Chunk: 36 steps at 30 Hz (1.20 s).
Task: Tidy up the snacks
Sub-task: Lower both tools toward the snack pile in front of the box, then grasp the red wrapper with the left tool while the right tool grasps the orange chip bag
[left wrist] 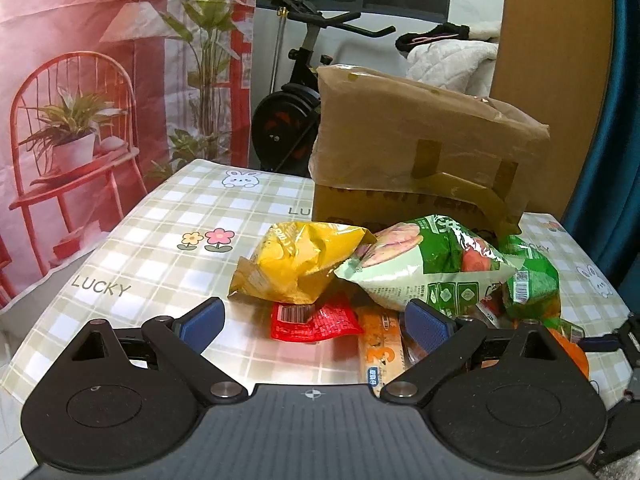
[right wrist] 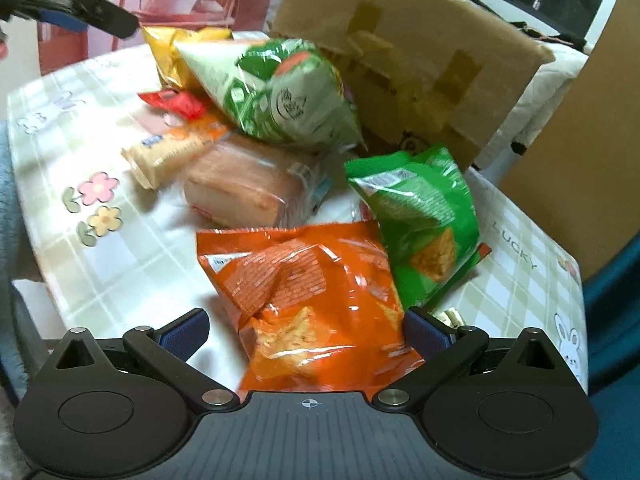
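Two sets of tongs spread wide, gripping nothing. Left tongs [left wrist: 314, 322] aimed at red packet [left wrist: 314, 320] lying flat on surface [left wrist: 152, 248], just ahead between blue pads, under yellow bag [left wrist: 300, 264]; long axis crosswise. Right tongs [right wrist: 306, 330] nearer to orange bag [right wrist: 312, 292], its near end already between fingers, long axis running away toward cardboard box [right wrist: 420, 60].

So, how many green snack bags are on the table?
2. One pale green bag leans on top of the pile beside the cardboard box. One bright green bag lies right of the orange bag. Others may be hidden underneath.
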Available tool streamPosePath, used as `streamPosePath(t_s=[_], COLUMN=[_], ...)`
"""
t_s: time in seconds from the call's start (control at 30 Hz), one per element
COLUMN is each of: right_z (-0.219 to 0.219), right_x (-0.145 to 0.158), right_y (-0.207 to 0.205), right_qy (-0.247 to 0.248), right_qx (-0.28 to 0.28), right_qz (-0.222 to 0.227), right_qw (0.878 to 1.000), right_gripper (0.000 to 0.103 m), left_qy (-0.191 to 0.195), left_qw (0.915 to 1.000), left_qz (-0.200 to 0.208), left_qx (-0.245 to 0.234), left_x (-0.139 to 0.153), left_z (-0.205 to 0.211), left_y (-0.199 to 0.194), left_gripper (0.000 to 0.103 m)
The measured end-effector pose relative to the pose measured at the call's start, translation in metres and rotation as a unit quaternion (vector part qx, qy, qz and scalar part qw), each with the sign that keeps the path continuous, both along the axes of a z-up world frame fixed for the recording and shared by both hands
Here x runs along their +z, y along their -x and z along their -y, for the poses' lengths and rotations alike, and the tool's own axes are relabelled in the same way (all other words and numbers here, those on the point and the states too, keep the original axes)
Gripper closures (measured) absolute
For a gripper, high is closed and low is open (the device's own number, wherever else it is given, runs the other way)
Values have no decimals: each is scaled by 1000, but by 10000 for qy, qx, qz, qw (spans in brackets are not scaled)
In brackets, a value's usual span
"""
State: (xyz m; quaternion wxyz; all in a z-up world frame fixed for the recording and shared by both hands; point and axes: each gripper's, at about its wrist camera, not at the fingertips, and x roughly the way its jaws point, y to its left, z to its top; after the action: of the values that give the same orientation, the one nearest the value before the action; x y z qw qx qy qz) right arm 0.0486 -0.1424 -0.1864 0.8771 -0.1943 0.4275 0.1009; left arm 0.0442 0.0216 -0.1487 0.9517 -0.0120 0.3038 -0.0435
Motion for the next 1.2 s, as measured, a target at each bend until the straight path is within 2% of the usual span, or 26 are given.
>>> streamPosePath(t_s=[0.1,0.2,0.27,0.3,0.4,0.53,0.67,0.77,0.87,1.0,1.2], right_z=[6,14,18,21,28,36,46,49,53,58,62], right_x=[-4,-7,-8,-7,4,25,40,46,51,56,56], right_y=[-12,-22,-26,-28,-25,-15,-11,-12,-12,-14,-17], right_qy=[-119,-392,-510,-572,-966,-1548,-2151,-2337,-2666,-3127,-3146], right_qx=[-318,-675,-863,-999,-1145,-1314,-1770,-1964,-2070,-2175,-2267], right_qz=[79,88,142,155,241,445,496,545,630,731,847], right_qw=[9994,9969,9949,9932,9884,9782,9591,9507,9392,9217,9179], right_gripper=[1,6,13,22,28,31,31,31,32,32,32], left_qy=[-5,10,-9,-26,-66,-77,-78,-135,-37,182,281], left_qw=[10000,10000,10000,10000,9998,9997,9991,9981,9978,9978,9983], left_qz=[12,-3,-3,2,-27,-146,-231,-307,-386,-502,-510], left_qx=[-19,-27,-60,-86,-162,-200,-359,-519,-546,-397,-25], left_x=[-1,-2,-3,-4,-7,-13,-21,-26,-30,-33,-45], left_z=[-2,-3,-1,-1,0,-2,-1,1,-3,-13,-22], left_y=[1,0,0,1,0,-3,-2,-2,-7,-18,-46], left_gripper=[5,6,6,7,10,19,29,37,43,45,44])
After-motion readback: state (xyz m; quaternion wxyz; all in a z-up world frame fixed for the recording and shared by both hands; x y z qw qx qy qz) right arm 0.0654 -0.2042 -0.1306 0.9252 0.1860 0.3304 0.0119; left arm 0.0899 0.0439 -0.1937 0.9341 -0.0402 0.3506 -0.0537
